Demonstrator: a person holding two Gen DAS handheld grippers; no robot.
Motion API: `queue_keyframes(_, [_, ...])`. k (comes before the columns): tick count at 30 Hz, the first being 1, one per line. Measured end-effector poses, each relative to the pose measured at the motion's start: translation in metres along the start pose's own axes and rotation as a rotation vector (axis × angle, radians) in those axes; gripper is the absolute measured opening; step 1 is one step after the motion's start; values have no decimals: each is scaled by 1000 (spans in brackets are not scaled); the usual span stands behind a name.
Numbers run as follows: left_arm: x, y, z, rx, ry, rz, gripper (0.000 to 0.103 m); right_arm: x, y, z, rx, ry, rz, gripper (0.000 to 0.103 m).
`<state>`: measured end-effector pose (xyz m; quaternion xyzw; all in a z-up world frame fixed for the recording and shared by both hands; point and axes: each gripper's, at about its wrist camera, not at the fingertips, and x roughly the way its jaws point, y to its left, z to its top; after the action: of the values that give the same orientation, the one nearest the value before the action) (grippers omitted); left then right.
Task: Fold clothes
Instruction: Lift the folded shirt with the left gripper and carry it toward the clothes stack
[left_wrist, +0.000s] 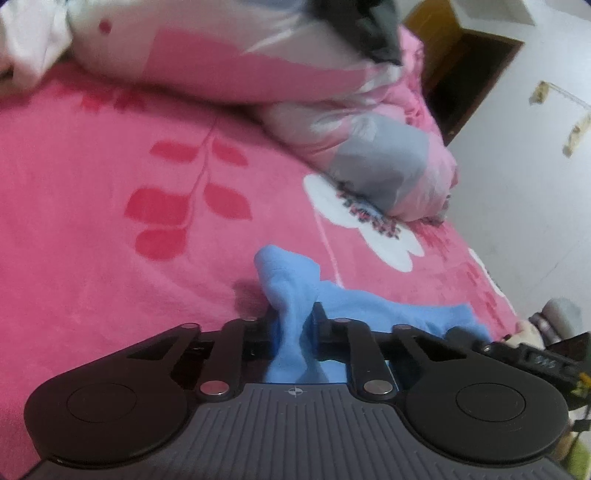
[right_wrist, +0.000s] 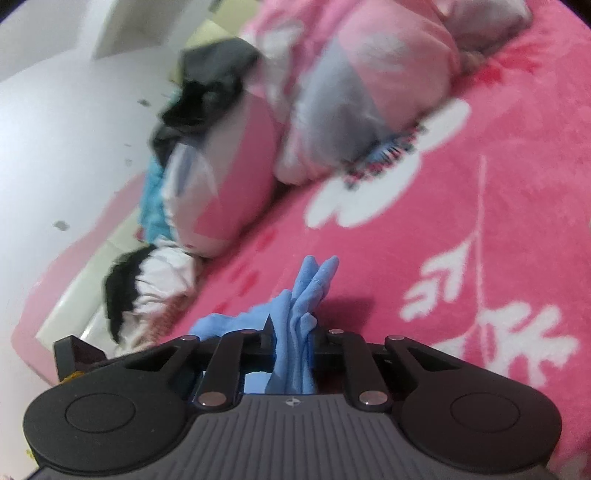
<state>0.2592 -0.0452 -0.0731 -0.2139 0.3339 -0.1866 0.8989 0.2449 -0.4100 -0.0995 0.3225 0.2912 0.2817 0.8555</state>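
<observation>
A light blue garment (left_wrist: 291, 291) lies bunched on the pink floral blanket (left_wrist: 110, 155). My left gripper (left_wrist: 293, 317) is shut on a fold of it, with the cloth running between the jaws and off to the right toward the other gripper (left_wrist: 535, 356). In the right wrist view my right gripper (right_wrist: 293, 328) is shut on another bunched edge of the blue garment (right_wrist: 310, 288), which sticks up past the fingertips over the blanket (right_wrist: 498, 147). The cloth between the two grips is partly hidden by the gripper bodies.
A rolled pink, grey and white quilt (left_wrist: 369, 147) lies across the far side of the bed, also in the right wrist view (right_wrist: 351, 92). Dark clothes (right_wrist: 207, 96) and a black-and-white garment (right_wrist: 147, 288) lie by the bed's edge. A white wall (left_wrist: 535, 184) and wooden door frame (left_wrist: 461, 66) stand to the right.
</observation>
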Motion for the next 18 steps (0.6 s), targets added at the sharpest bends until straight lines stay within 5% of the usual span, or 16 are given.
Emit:
queue_keyframes(9, [-59,-60,-4,122,-144,21,7,-28,53,-1,-161,-68,4,12])
queue_keyframes(18, [-153,-105,-19,114,-314,-15,7,-109,139,-19,-317,-200,18,12])
